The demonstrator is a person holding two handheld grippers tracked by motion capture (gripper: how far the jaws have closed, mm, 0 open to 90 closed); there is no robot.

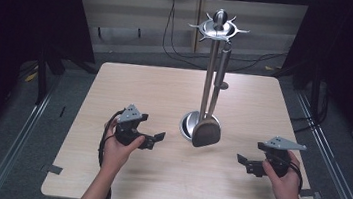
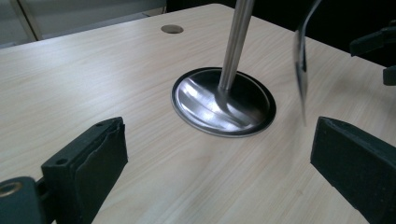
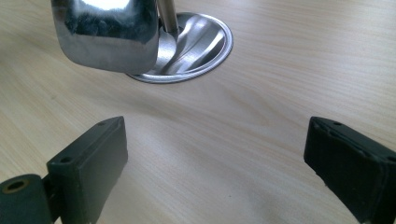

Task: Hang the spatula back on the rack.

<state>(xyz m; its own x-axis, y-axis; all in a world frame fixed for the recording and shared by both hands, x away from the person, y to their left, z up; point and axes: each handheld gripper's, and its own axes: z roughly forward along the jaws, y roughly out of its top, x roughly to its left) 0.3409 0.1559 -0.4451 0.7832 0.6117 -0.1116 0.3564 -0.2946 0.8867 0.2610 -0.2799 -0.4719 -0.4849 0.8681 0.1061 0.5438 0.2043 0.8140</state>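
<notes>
A person's two hands hold a gripper each over a pale wooden worktop, on which a steel utensil stand rises near the middle. The stand's round, polished base sits flat on the wood, a straight pole climbing from it to a crown of hooks topped by a knob. A single spatula hangs from one hook, its handle running down beside the pole and its broad blade suspended in front of the base, just above the worktop.

The left gripper, held in the left hand, sits to the left of the stand and points toward it; seen along its own length, its fingers stand wide apart with nothing between them, framing the base and the spatula's blade edge-on at the right. The right gripper, held in the right hand, sits to the right of the stand, well apart from it and aimed inward. Its fingers are likewise spread wide and empty, with the shiny blade hanging ahead at the upper left, in front of the base.

A small round hole shows in the worktop beyond the stand. Cables trail across the floor behind the table.
</notes>
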